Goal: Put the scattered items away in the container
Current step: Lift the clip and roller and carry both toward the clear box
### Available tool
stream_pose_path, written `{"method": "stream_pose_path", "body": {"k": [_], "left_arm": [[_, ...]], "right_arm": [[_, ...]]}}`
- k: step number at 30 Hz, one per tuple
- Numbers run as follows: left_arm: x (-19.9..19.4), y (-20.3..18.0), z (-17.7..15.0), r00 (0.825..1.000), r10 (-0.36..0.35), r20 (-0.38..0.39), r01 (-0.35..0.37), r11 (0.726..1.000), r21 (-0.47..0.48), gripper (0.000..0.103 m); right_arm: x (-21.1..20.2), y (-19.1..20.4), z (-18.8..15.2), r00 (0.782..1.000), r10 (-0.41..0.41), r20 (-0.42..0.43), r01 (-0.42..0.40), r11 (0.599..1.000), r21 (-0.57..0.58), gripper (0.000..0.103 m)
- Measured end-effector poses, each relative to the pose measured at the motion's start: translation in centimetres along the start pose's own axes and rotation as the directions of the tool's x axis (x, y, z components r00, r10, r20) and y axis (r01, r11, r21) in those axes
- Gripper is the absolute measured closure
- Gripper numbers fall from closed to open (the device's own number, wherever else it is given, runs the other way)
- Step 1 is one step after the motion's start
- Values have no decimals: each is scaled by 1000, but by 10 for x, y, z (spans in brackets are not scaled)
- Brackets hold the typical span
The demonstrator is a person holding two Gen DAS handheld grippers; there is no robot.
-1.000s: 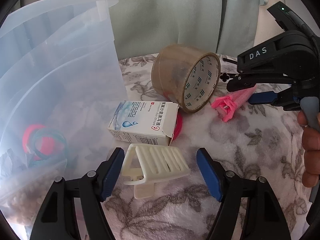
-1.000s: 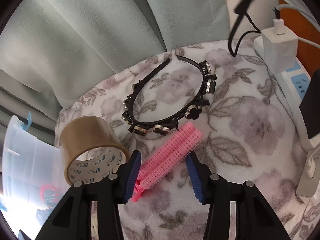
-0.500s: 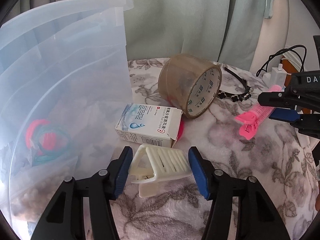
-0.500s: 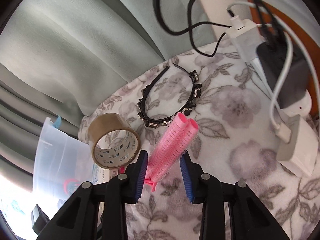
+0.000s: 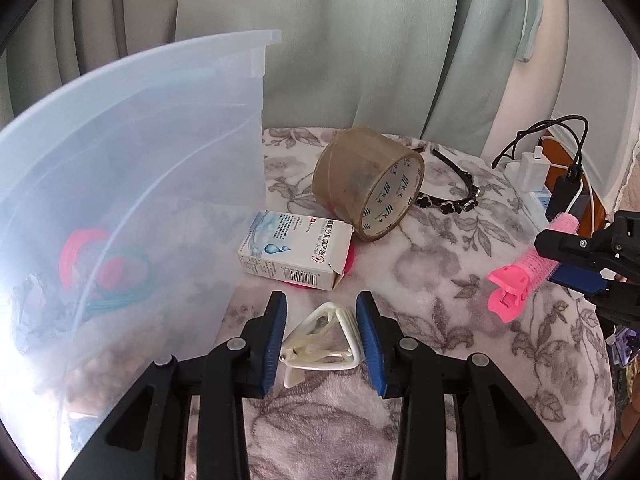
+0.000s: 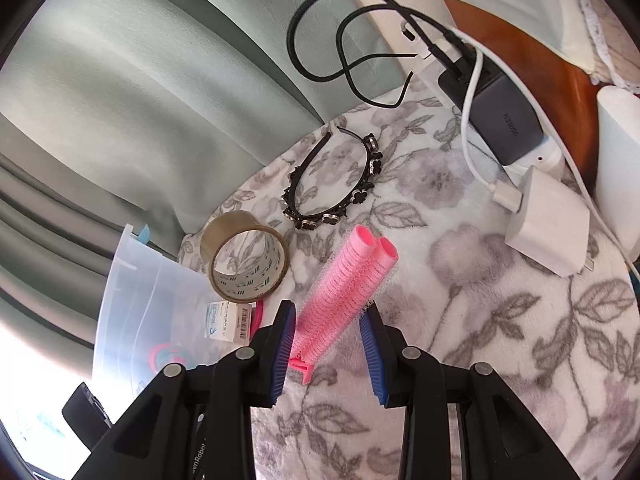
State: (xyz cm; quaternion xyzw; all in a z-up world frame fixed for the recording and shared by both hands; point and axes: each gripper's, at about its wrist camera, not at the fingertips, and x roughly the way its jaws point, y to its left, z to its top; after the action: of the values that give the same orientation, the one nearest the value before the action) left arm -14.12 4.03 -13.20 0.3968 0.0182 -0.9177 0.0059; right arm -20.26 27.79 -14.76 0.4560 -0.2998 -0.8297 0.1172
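Observation:
My left gripper (image 5: 322, 340) is shut on a white plastic clip (image 5: 320, 340), held just above the floral cloth beside the clear plastic container (image 5: 132, 184). My right gripper (image 6: 328, 344) is shut on a pink hair-roller clip (image 6: 344, 292) and holds it above the cloth; it also shows at the right of the left wrist view (image 5: 528, 268). A brown tape roll (image 5: 368, 184), a white eye-drop box (image 5: 296, 252) and a black flowered headband (image 6: 336, 188) lie on the cloth. Pink and teal hair ties (image 5: 104, 268) lie inside the container.
A power strip with white chargers (image 6: 548, 216), a dark adapter (image 6: 504, 120) and black cables (image 6: 344, 44) sits at the table's right edge. Green curtains (image 5: 360, 40) hang behind the table. A pink item (image 5: 348, 260) pokes out under the box.
The left gripper has closed on the white clip, which has tipped up. The right gripper has lifted the pink roller clip higher and back from the tape roll.

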Motion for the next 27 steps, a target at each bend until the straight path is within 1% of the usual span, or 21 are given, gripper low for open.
{"method": "stream_pose_path", "body": {"k": [2,4,5,6,11,16,23,27], "left_arm": [[8,-5,8,1000,0,3,0,1000,-2,66],[27,-16,21,1000,-2,8,2,1000,-1,66],[38,-22,28,1000,-3,10,3,1000,0,66],[39,-25,31,1000,-5,16,5,1000,2,66],[17,-29,37,998,-21,53,21,1000,14,66],[-16,-30,40,994,-35,102,33,999,23,66],[-60,-30,45,982,-51,180,48,999,18,66],[-86,-27,45,972,-60,225,59,998,12,66]], "right_arm": [[-6,-2,-2,1000,6,4,-6,1000,3,67],[-10,-4,-4,1000,11,8,-11,1000,9,67],[-12,-4,-8,1000,14,10,-14,1000,11,67],[-14,-5,-13,1000,16,14,-17,1000,13,67],[-40,-10,-20,999,36,35,-37,999,8,67],[-48,11,-24,996,60,70,-60,998,1,67],[-88,30,-40,988,91,127,-89,996,-22,67],[-108,43,-44,982,106,156,-101,994,-45,67]]}}
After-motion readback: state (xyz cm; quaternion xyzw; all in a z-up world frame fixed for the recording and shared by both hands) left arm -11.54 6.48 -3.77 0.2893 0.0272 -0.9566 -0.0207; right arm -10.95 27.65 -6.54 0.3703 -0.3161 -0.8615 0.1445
